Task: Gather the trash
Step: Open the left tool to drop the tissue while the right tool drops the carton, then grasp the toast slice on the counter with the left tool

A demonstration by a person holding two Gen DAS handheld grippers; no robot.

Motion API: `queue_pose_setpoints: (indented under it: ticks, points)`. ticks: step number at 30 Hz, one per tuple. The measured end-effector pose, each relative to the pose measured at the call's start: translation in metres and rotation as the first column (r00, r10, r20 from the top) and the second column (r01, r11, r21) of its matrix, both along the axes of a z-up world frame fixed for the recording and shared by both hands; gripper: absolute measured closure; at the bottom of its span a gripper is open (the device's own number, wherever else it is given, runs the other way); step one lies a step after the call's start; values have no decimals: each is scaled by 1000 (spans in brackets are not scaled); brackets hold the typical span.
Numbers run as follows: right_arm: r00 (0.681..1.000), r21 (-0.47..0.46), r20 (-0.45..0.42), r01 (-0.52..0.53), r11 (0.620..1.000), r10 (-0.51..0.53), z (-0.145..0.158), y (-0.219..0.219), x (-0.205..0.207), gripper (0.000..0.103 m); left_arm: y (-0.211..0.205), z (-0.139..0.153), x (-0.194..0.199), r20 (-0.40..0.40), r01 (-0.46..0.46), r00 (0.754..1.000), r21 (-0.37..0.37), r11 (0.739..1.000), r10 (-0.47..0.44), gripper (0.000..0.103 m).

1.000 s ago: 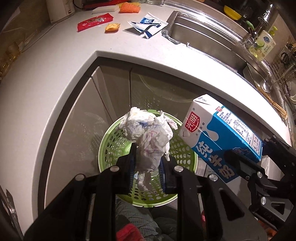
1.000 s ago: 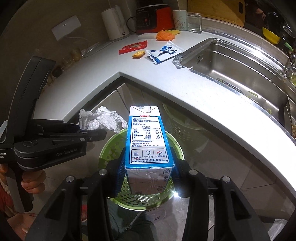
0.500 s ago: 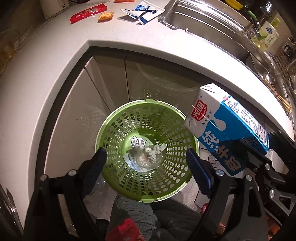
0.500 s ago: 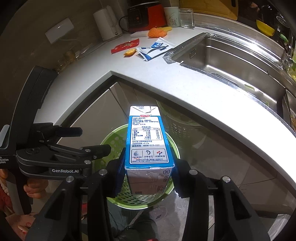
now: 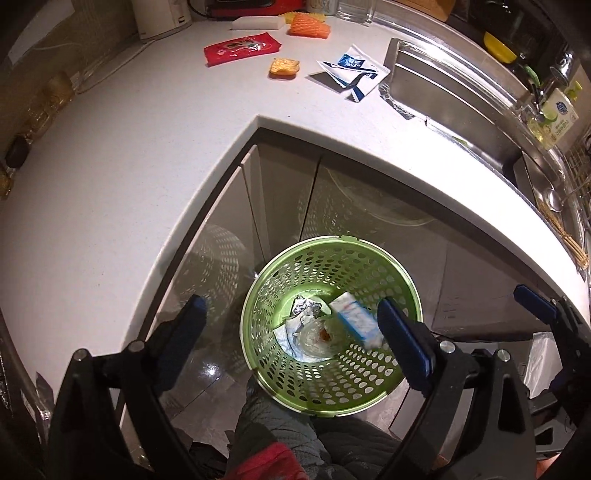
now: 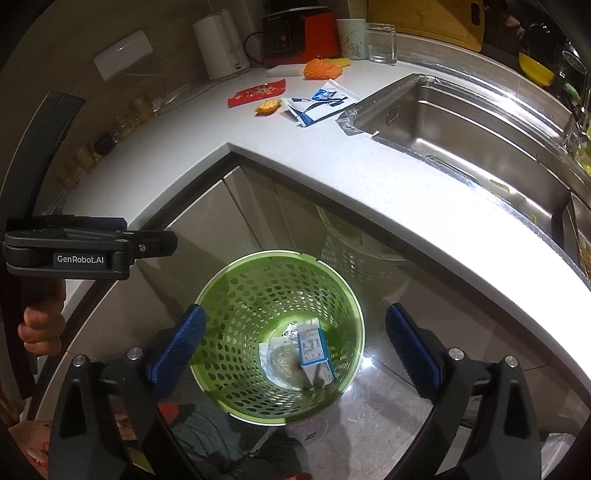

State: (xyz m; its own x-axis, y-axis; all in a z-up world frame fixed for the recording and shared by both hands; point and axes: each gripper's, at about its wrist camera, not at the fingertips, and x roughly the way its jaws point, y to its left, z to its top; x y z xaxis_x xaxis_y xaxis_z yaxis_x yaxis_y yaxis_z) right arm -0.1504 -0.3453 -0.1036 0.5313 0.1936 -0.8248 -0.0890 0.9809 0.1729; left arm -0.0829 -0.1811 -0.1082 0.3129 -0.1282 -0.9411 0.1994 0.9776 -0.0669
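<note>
A green perforated bin (image 5: 280, 295) (image 6: 236, 295) stands on the floor below the counter corner. Inside it lie a blue-and-white milk carton (image 5: 356, 323) (image 6: 313, 349), crumpled paper (image 5: 295, 330) and a bit of foil (image 5: 304, 306). My left gripper (image 5: 295, 332) is open and empty above the bin. My right gripper (image 6: 295, 339) is open and empty above the bin too. On the counter lie a red wrapper (image 5: 242, 48) (image 6: 258, 94), an orange snack piece (image 5: 283, 67) (image 6: 267, 106) and a torn blue-white packet (image 5: 351, 72) (image 6: 319, 103).
A steel sink (image 6: 461, 122) is set in the counter (image 5: 129, 147) at the right. A kettle (image 6: 219, 48), a red appliance (image 6: 299, 35), a cup and a glass stand at the back. Dish soap (image 5: 557, 114) stands by the tap. Cabinet doors stand behind the bin.
My left gripper opened and dropped the crumpled paper into the bin. My right gripper then opened and the milk carton fell into the bin.
</note>
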Motion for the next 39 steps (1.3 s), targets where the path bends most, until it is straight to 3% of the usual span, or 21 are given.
queue_pose_setpoints:
  ticks: [12, 19, 34, 39]
  points:
    - [998, 10, 21, 54, 998, -55, 15, -3, 11, 3, 7, 9, 13, 29, 1, 1000, -13, 1000, -1, 14]
    - [997, 9, 30, 73, 997, -73, 22, 0, 30, 3, 10, 12, 40, 31, 14, 999, -22, 1000, -14, 14]
    - [984, 0, 34, 176, 984, -175, 25, -9, 126, 2, -12, -5, 157, 74, 163, 984, -15, 987, -161, 14]
    - [980, 2, 23, 199, 980, -199, 20, -14, 157, 2, -20, -9, 199, 113, 165, 980, -17, 986, -162, 14]
